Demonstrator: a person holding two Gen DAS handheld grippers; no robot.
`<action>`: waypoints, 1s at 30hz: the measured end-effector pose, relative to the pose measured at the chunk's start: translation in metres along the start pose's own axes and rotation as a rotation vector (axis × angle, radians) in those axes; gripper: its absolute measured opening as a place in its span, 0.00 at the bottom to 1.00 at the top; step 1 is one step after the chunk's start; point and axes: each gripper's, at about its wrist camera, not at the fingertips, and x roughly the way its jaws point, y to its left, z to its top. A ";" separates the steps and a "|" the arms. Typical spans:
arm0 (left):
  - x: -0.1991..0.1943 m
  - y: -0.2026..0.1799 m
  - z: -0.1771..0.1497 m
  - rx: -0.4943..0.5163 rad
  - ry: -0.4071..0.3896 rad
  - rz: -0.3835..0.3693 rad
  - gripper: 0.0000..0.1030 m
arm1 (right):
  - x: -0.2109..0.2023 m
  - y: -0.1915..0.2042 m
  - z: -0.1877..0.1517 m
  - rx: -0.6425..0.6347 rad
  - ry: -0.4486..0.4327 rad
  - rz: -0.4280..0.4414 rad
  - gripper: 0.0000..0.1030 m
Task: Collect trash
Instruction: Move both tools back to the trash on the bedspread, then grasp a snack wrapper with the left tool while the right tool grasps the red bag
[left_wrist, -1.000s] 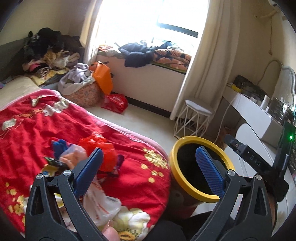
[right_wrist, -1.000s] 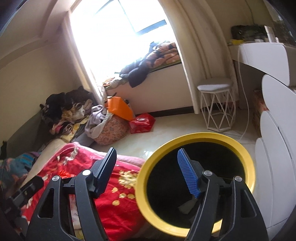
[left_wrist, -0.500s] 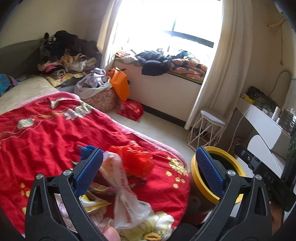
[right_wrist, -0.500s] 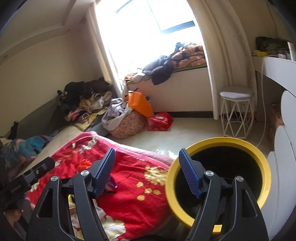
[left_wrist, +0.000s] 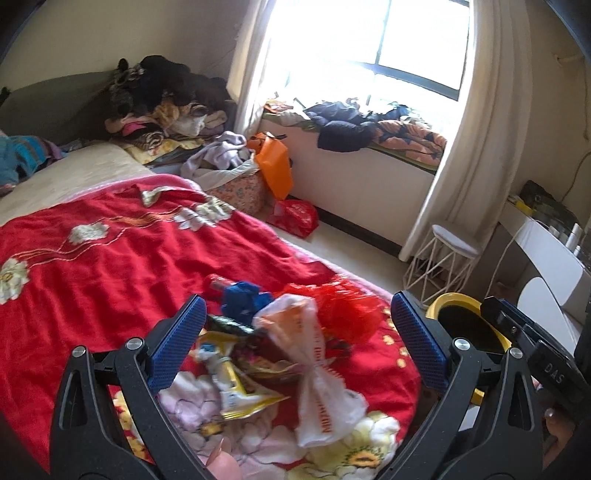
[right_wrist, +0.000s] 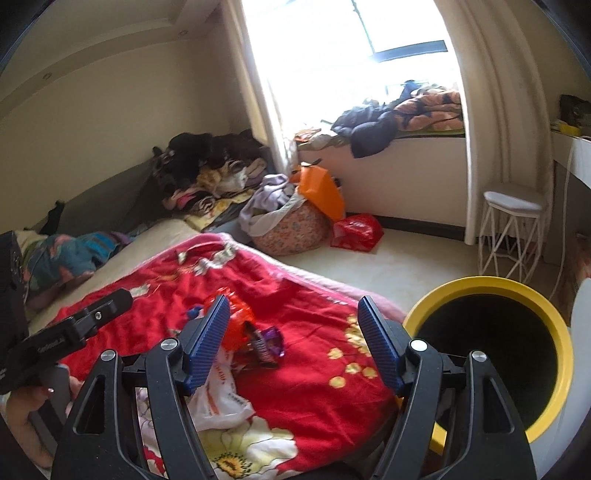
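A pile of trash lies on the red flowered blanket (left_wrist: 110, 258) near the bed's foot: a white plastic bag (left_wrist: 317, 373), a red plastic bag (left_wrist: 347, 314), a blue crumpled piece (left_wrist: 243, 299) and a yellow wrapper (left_wrist: 236, 387). My left gripper (left_wrist: 297, 321) hovers over the pile, open, touching nothing. My right gripper (right_wrist: 293, 314) is open too, above the blanket (right_wrist: 314, 387), with the red bag (right_wrist: 240, 314), a purple wrapper (right_wrist: 271, 339) and the white bag (right_wrist: 218, 398) by its left finger. The yellow-rimmed black bin (right_wrist: 491, 284) stands beside the bed, to the right (left_wrist: 447, 302).
A white wire stool (right_wrist: 513, 206) and white desk (left_wrist: 546, 243) stand right of the bin. A laundry basket (right_wrist: 291, 229), an orange bag (right_wrist: 321, 188) and a red bag (right_wrist: 356, 230) sit on the floor under the window. Clothes are heaped at the bed's head (left_wrist: 162, 96).
Both views have swung left from the bin toward the bed. The trash pile has come between my left fingers and the bin has slid to the right edge. Both grippers stayed open.
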 end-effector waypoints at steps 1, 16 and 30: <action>0.000 0.004 -0.001 -0.006 0.005 0.006 0.90 | 0.003 0.002 0.000 -0.007 0.009 0.008 0.67; 0.006 0.049 -0.023 -0.069 0.093 0.046 0.90 | 0.052 0.037 -0.003 -0.092 0.125 0.067 0.67; 0.033 0.073 -0.061 -0.175 0.277 -0.024 0.67 | 0.095 0.050 -0.007 -0.140 0.200 0.060 0.67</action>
